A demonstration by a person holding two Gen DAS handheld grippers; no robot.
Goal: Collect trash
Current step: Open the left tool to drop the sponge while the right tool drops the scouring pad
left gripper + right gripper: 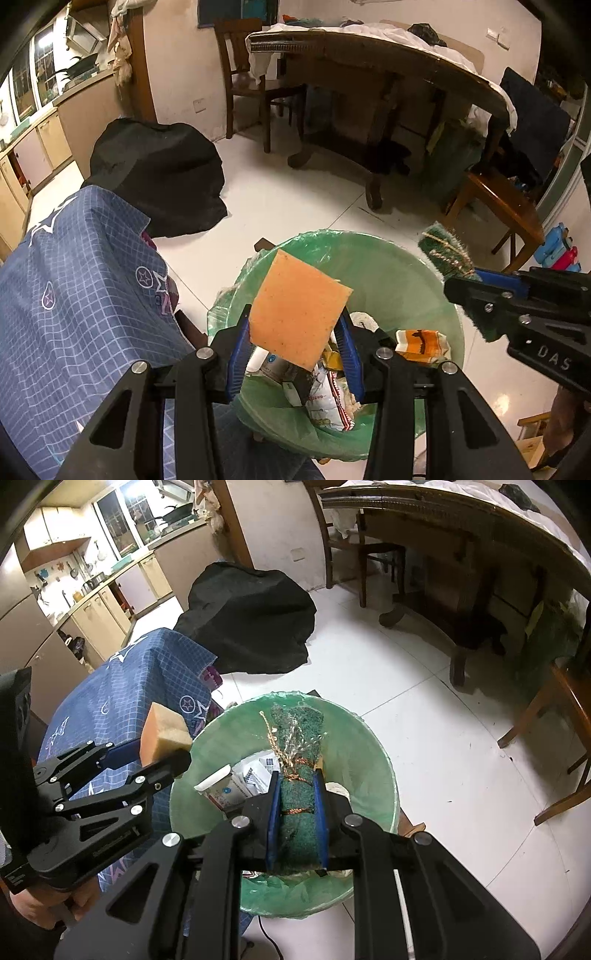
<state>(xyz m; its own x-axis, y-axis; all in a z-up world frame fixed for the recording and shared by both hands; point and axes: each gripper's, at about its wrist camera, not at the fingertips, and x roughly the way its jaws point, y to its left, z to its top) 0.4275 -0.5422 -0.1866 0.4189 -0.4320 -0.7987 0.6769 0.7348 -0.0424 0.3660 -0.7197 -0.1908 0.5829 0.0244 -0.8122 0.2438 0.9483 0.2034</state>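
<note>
An orange sponge (pixel 299 310) is clamped between the blue pads of my left gripper (pixel 295 332), which hangs over a bin lined with a green bag (pixel 388 273). The same sponge (pixel 162 734) and left gripper (pixel 162 753) show at the left of the right wrist view, by the bin's left rim. My right gripper (pixel 297 794) is shut on a green scouring pad tied with twine (pixel 297 746), held above the bin (pixel 362 753). In the left wrist view that pad (pixel 447 254) and the right gripper (pixel 465 288) sit at the bin's right edge. Wrappers and cartons (pixel 325 391) lie inside the bin.
A blue checked cloth (pixel 74 295) covers something left of the bin. A black cover (pixel 162 173) lies on the white tiled floor behind it. A large wooden table (pixel 388 62) and wooden chairs (pixel 251 81) stand farther back. Kitchen cabinets (pixel 99 602) run along the left.
</note>
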